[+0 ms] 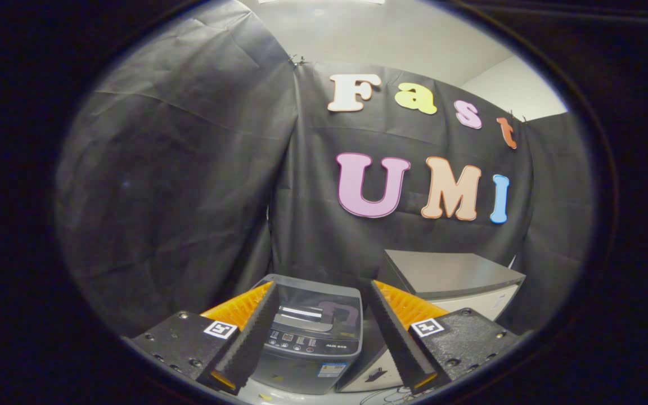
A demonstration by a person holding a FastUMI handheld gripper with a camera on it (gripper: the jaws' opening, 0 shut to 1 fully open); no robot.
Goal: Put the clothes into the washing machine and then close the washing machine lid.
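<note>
On the left hangs the booth's black cloth wall (178, 185), creased and folded, with a seam where two sheets meet and a clip near the top of that seam. Above it a pale ceiling (380, 34) shows.

Low down, the gripper (318, 332) points forward and its fingers stand wide apart, gripping nothing. The left finger (248, 343) has a ribbed inner face, and a square printed marker (220, 329) sits on the block behind it.

Between the two fingers and just beyond them stands the washing machine (310, 337), a small dark grey top-loading unit. Its lid (315, 304) lies down flat, glossy enough to mirror the wall above it, with a pale handle strip along its front edge. In front of the lid runs the control panel (301, 342), with rows of small buttons and lights too tiny to make out. A sticker (332, 369) sits on the front of the casing below the panel. No clothes can be made out in this view.

The right finger (400, 337) crosses in front of the machine's right side, and a second square marker (429, 326) sits on its block.

Further right, just beside the washing machine and standing a little higher, is a boxy cabinet (459, 281) with a grey flat top and pale sides. Thin cables (386, 396) lie on the pale floor below, near the right fingertip. Behind the cabinet the black cloth continues to the right, with a strip of white room wall (515, 84) above it.
</note>
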